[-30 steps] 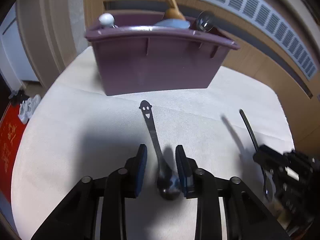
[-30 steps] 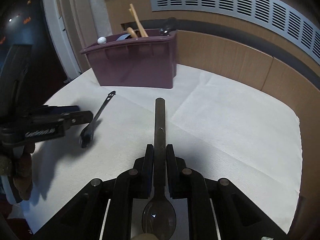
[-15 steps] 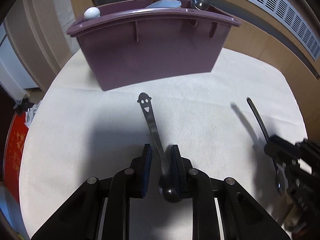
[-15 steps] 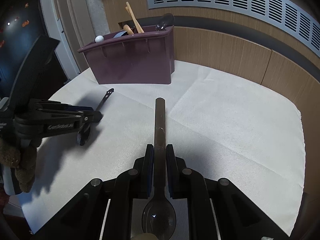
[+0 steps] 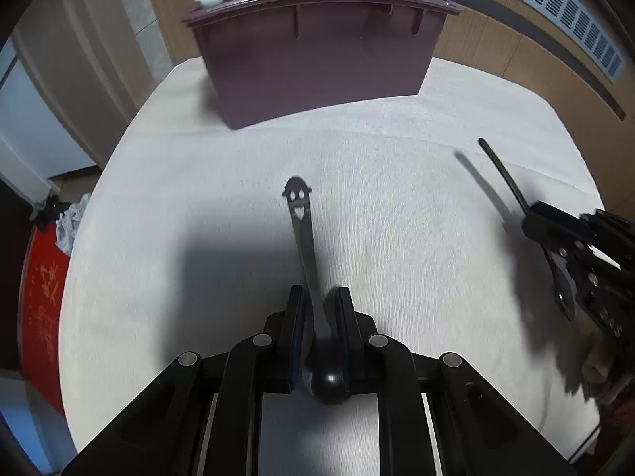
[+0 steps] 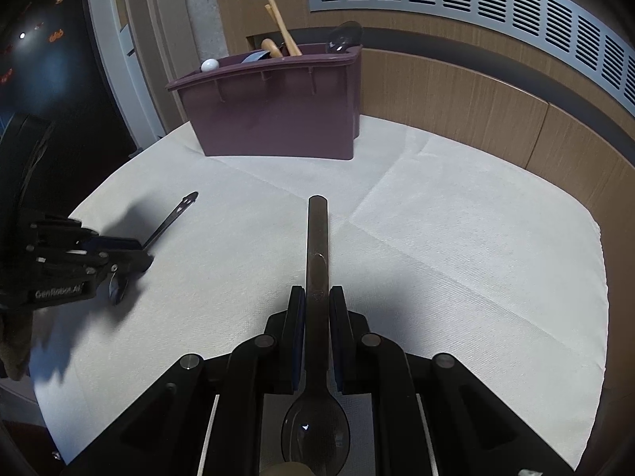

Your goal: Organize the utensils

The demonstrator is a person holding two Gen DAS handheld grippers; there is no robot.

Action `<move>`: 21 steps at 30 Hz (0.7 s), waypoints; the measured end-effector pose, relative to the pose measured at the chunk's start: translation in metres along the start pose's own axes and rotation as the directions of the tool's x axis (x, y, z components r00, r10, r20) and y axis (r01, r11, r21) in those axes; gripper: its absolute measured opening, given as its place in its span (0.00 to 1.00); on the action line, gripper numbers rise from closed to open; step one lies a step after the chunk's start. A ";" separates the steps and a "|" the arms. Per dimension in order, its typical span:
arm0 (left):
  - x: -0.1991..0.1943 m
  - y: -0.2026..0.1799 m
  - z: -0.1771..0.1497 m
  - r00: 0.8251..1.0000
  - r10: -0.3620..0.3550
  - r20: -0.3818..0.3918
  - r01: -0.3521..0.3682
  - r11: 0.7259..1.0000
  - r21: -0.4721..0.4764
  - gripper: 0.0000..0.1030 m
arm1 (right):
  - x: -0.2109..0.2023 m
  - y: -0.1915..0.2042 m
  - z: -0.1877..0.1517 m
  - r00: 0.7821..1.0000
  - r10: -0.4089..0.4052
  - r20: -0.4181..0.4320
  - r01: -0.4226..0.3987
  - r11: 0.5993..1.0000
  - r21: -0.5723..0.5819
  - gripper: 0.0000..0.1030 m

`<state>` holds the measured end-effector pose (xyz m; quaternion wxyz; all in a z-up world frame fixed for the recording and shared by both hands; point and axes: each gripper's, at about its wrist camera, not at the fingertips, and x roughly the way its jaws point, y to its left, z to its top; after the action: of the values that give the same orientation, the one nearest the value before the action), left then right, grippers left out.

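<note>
Two spoons we grip before the purple bin (image 5: 317, 63): left gripper (image 5: 320, 309) clamps the smiley spoon (image 5: 303, 234) (handle binward), right gripper (image 6: 316, 309) clamps the brown spoon (image 6: 317, 261).

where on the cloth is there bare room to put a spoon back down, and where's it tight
Bare: the white cloth between the purple caddy and both grippers, and its whole side toward the wood panelling. Tight: inside the caddy, where utensils already stand, and under the left gripper with the smiley spoon.
</note>
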<state>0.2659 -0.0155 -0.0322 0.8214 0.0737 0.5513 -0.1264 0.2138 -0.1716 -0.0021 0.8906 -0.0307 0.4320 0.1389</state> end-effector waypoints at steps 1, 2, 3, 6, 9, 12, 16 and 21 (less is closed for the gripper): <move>0.001 -0.001 0.003 1.000 0.005 -0.005 -0.005 1.000 0.005 0.16 | -0.001 0.000 0.000 1.000 -0.002 0.005 0.002 1.000 -0.001 0.11; 0.003 -0.002 0.008 1.000 0.008 -0.016 -0.008 1.000 0.004 0.16 | -0.003 0.000 0.000 1.000 -0.003 0.009 0.003 1.000 0.000 0.11; 0.003 -0.001 0.010 1.000 0.007 -0.027 -0.007 1.000 -0.005 0.16 | -0.004 0.000 0.000 1.000 -0.002 0.015 0.002 1.000 0.001 0.11; 0.008 0.001 0.023 0.996 -0.005 -0.085 0.002 0.999 -0.035 0.16 | -0.006 -0.002 0.001 1.000 -0.008 0.020 0.008 1.000 0.005 0.11; 0.011 0.007 0.033 0.991 -0.035 -0.130 0.028 0.998 -0.051 0.16 | -0.005 -0.003 0.001 1.000 -0.009 0.019 0.009 1.000 0.008 0.11; 0.015 0.009 0.042 0.987 -0.049 -0.152 0.041 0.998 -0.057 0.15 | -0.005 -0.001 0.000 1.000 -0.006 0.013 0.006 1.000 0.005 0.11; 0.011 0.017 0.045 0.997 -0.034 -0.071 0.026 0.993 -0.113 0.07 | -0.006 -0.003 0.000 1.000 0.010 0.012 -0.010 1.000 0.016 0.11; -0.033 0.025 0.006 0.973 -0.077 0.219 0.125 0.968 -0.218 0.07 | -0.020 -0.007 0.003 0.997 0.024 0.076 -0.027 0.999 0.032 0.11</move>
<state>0.2667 0.0110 -0.0001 0.8701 -0.0642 0.4761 -0.1104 0.2064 -0.1824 0.0146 0.9047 -0.0052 0.4009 0.1441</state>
